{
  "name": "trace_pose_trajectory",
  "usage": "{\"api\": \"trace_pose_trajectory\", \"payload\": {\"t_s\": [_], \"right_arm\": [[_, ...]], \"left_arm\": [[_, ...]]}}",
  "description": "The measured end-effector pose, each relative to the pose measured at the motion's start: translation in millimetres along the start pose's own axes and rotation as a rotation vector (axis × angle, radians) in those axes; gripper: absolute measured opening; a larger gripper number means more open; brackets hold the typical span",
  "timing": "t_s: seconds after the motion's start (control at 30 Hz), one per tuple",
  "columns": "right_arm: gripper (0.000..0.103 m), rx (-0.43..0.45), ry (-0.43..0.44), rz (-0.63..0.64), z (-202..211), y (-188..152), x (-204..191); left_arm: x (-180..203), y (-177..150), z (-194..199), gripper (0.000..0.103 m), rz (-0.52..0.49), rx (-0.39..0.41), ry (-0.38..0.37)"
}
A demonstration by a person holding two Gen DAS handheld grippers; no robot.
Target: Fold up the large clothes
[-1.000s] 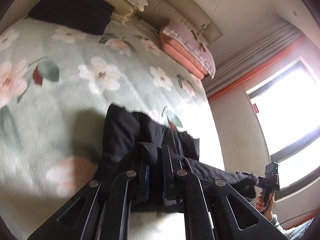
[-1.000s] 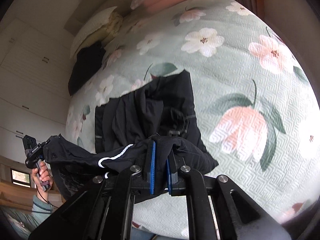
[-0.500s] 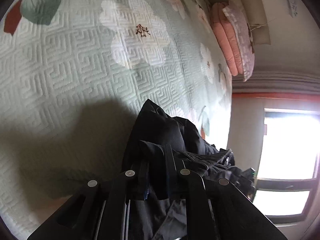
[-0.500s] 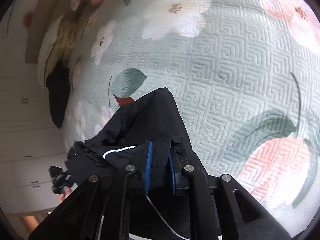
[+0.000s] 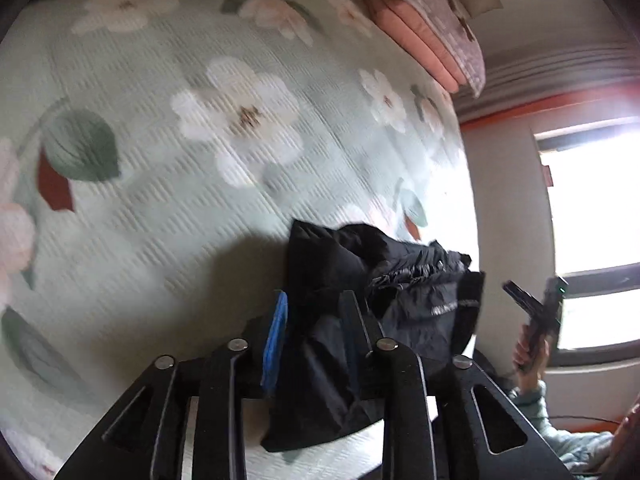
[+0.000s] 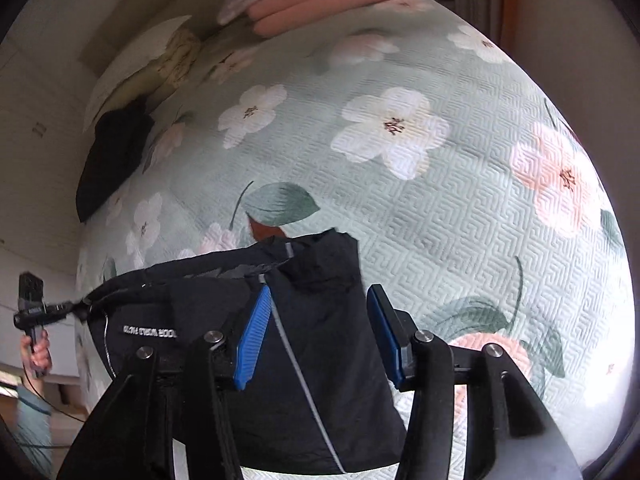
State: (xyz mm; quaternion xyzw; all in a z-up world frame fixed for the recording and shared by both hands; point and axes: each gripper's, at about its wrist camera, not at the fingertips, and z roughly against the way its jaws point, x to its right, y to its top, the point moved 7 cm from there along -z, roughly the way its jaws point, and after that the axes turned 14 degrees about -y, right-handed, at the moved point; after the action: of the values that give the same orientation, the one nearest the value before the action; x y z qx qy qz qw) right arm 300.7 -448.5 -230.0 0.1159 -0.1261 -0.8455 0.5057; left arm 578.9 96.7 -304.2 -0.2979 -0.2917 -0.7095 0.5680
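A black garment (image 6: 320, 352) with small white lettering and a thin pale stripe lies folded over itself on the flowered green bedspread (image 6: 460, 216). My right gripper (image 6: 320, 292) hangs just above it with its jaws opening. The blue pads (image 6: 252, 340) stand apart and the cloth lies between them, unpressed. In the left wrist view the same garment (image 5: 400, 280) bunches under my left gripper (image 5: 316, 300), whose jaws are also opening, with cloth loose between the fingers. A hand holds the left gripper (image 6: 32, 312) at the garment's far corner, and the right gripper (image 5: 538, 312) shows at the right.
Folded pink bedding (image 6: 332, 0) and a cream pillow (image 6: 132, 68) lie at the head of the bed. Beside the pillow rests another dark garment (image 6: 112, 152). A bright window (image 5: 592, 240) and a wall run along the bed's right side.
Both grippers came down towards the bed with the garment's edge pinched. Both sets of jaws, shut on cloth before, now stand apart and the cloth rests on the lower layer.
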Motion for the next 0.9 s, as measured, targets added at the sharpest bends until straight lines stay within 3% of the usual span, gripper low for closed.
{"api": "trace_pose_trajectory", "payload": {"t_s": [0.07, 0.13, 0.2, 0.33, 0.43, 0.53, 0.63, 0.7, 0.73, 0.8, 0.9], "right_arm": [[0.054, 0.023, -0.018, 0.086, 2, -11, -35], [0.054, 0.047, -0.045, 0.183, -2, -22, -70], [0.054, 0.076, -0.081, 0.289, 1, -40, -103], [0.054, 0.121, -0.12, 0.472, -3, -80, -154], [0.054, 0.114, -0.142, 0.541, -25, -100, -173], [0.053, 0.126, -0.176, 0.529, -52, -100, -178], [0.052, 0.109, -0.22, 0.462, -92, -89, -171], [0.052, 0.067, -0.208, 0.39, -119, -81, -167], [0.052, 0.027, -0.19, 0.351, -134, -77, -165], [0.052, -0.034, -0.131, 0.26, -158, -70, -159], [0.052, -0.084, -0.091, 0.21, -181, -61, -157]], "left_arm": [[2, 8, 20, 0.042, -0.003, 0.056, 0.02], [19, 3, 34, 0.047, -0.082, 0.081, 0.089], [41, -11, 29, 0.054, -0.144, 0.082, 0.112], [94, -60, -17, 0.056, -0.28, 0.018, 0.128], [124, -96, -70, 0.056, -0.324, -0.029, 0.086], [137, -118, -127, 0.056, -0.35, -0.052, 0.07], [134, -115, -172, 0.056, -0.35, -0.024, 0.114], [112, -102, -196, 0.056, -0.302, 0.002, 0.233], [96, -94, -204, 0.056, -0.239, 0.013, 0.26], [76, -82, -206, 0.056, -0.147, 0.039, 0.218], [55, -66, -203, 0.056, -0.126, 0.06, 0.253]]}}
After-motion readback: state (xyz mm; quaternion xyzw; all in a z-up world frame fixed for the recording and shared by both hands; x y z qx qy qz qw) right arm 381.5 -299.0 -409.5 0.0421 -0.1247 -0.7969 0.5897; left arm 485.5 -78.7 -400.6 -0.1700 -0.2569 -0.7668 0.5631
